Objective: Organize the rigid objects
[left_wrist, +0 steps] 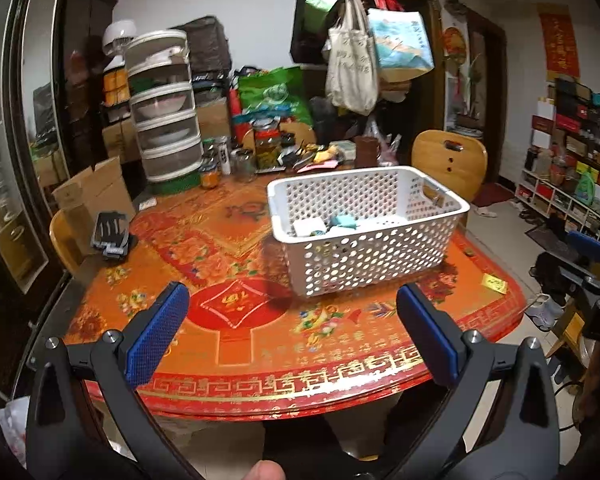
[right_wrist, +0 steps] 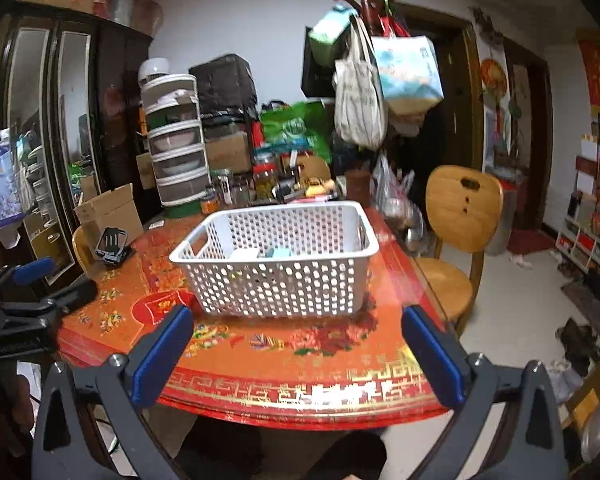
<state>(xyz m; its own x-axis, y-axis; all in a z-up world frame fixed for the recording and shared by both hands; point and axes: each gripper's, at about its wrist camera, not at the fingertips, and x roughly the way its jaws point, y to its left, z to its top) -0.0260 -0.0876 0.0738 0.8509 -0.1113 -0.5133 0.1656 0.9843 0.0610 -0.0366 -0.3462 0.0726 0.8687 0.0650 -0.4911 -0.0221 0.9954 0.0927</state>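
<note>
A white perforated basket (left_wrist: 364, 256) stands on the red-and-orange table (left_wrist: 236, 320); it also shows in the right wrist view (right_wrist: 276, 284). Small items lie inside it, a white box (left_wrist: 308, 226) and a teal piece (left_wrist: 342, 221). My left gripper (left_wrist: 292, 300) is open and empty, held above the table's near edge in front of the basket. My right gripper (right_wrist: 296, 320) is open and empty, also short of the basket. The right gripper shows at the far right of the left view (left_wrist: 592, 256), and the left gripper at the far left of the right view (right_wrist: 32, 280).
A black holder (left_wrist: 110, 236) sits at the table's left edge. Jars, a stacked food cover (left_wrist: 164, 108) and clutter fill the far side. Wooden chairs (right_wrist: 460, 216) stand at right and left. A small yellow tag (left_wrist: 494, 283) lies near the right edge.
</note>
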